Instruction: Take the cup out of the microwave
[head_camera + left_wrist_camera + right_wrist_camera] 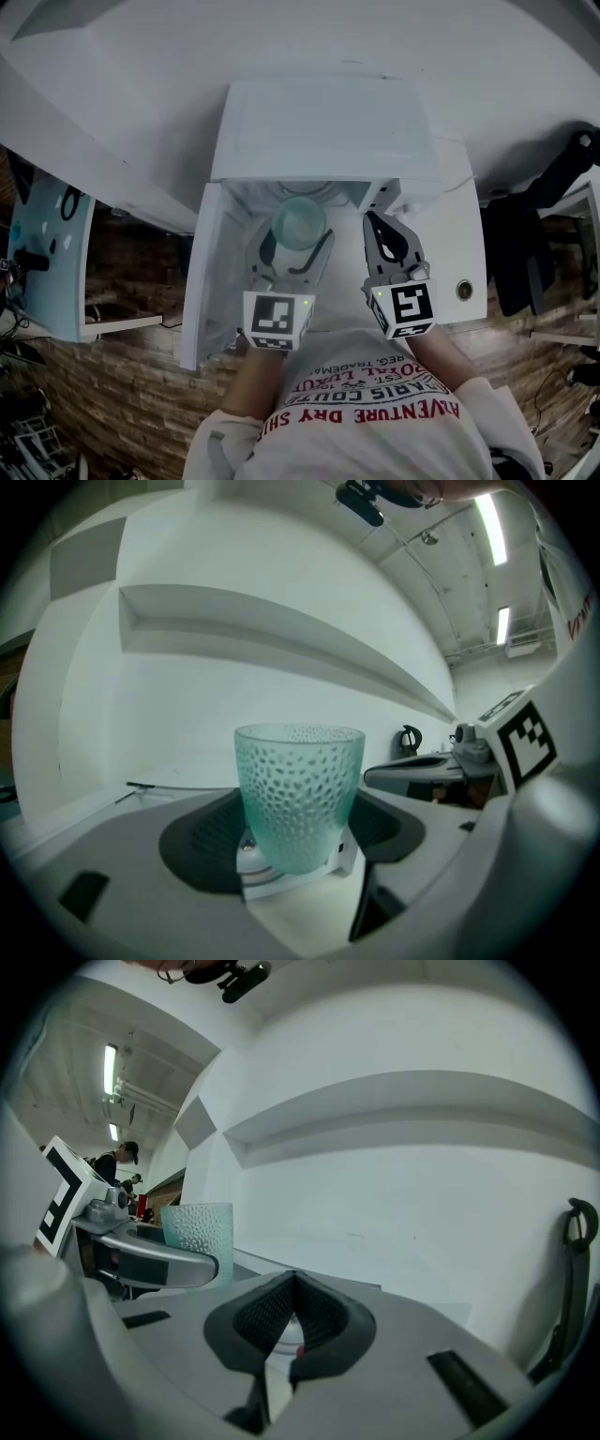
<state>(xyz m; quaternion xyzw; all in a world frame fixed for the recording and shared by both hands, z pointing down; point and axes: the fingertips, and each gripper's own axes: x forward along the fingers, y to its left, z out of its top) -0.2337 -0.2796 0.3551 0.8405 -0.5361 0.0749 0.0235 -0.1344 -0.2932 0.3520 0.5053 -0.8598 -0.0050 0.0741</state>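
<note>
While the left tool is pinching the teal dimpled cup between its widely spread pads, the cup is sitting upright at the open mouth of the white microwave, mid-frame in the head view. The microwave's door is standing open along the cup's left. The right tool is hovering just right of the cup, jaws pressed together on nothing. A black chair is standing at the right edge, beyond the white worktop.
</note>
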